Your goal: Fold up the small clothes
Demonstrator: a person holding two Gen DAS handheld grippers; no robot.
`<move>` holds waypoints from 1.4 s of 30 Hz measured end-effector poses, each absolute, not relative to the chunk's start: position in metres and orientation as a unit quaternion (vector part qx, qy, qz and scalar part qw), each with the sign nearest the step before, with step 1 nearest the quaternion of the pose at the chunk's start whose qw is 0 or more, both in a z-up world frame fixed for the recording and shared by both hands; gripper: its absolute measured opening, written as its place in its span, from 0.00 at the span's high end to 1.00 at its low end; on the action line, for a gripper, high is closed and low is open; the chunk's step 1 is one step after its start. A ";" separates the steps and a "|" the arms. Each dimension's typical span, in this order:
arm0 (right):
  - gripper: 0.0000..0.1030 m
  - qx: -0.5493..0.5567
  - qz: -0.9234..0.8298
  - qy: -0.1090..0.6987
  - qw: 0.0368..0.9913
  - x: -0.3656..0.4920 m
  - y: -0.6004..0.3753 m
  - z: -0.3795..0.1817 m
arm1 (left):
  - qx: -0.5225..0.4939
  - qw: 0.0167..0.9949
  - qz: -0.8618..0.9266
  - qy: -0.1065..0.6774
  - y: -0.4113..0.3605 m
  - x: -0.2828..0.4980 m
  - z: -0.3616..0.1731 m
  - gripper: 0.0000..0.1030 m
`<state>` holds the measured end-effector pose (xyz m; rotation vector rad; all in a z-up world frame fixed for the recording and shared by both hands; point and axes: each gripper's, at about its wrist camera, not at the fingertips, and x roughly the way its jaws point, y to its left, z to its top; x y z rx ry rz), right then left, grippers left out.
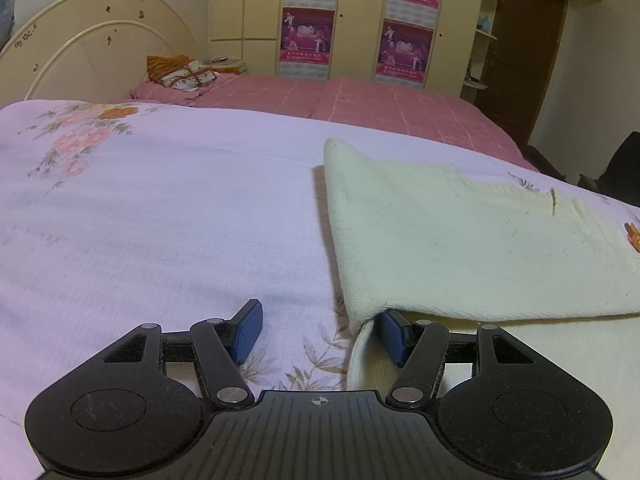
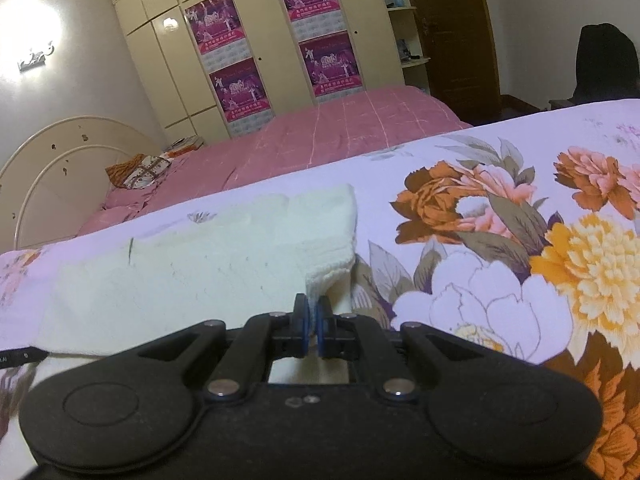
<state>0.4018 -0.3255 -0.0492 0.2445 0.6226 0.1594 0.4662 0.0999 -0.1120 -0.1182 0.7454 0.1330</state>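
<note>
A pale cream knitted garment (image 1: 460, 240) lies folded over on a floral bedspread (image 1: 160, 220). My left gripper (image 1: 320, 330) is open at the garment's near left corner; its right fingertip (image 1: 394, 336) sits under the folded top layer, its left fingertip rests on the bedspread. In the right wrist view the same garment (image 2: 192, 276) lies ahead. My right gripper (image 2: 313, 312) is shut on the garment's near right corner, with the knit edge pinched between the blue pads.
A pink checked bed (image 1: 360, 100) with a cream headboard (image 1: 88, 56) and a patterned pillow (image 1: 184, 74) lies behind. A wardrobe with purple posters (image 1: 308, 36) stands at the back. A dark door (image 1: 520, 52) and a black chair (image 2: 604, 64) are at the right.
</note>
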 end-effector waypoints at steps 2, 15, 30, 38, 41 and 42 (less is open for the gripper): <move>0.96 0.123 0.078 0.309 0.940 0.402 -0.326 -0.052 | -0.057 0.927 0.065 0.364 0.099 0.466 -0.112 0.41; 0.80 0.119 0.076 0.286 0.948 0.386 -0.339 -0.038 | -0.036 0.937 0.034 0.347 0.118 0.429 -0.088 0.39; 0.79 0.022 0.106 0.289 0.951 0.413 -0.306 -0.030 | -0.017 0.946 -0.052 0.319 0.072 0.499 -0.077 0.39; 0.83 0.010 0.141 0.302 0.943 0.465 -0.278 -0.040 | 0.019 0.937 -0.040 0.348 0.071 0.576 -0.094 0.39; 0.83 -0.025 0.162 0.306 0.938 0.465 -0.264 -0.048 | -0.001 0.940 -0.035 0.339 0.086 0.578 -0.098 0.39; 0.84 -0.034 0.161 0.308 0.937 0.466 -0.265 -0.054 | -0.004 0.941 -0.033 0.338 0.087 0.577 -0.099 0.39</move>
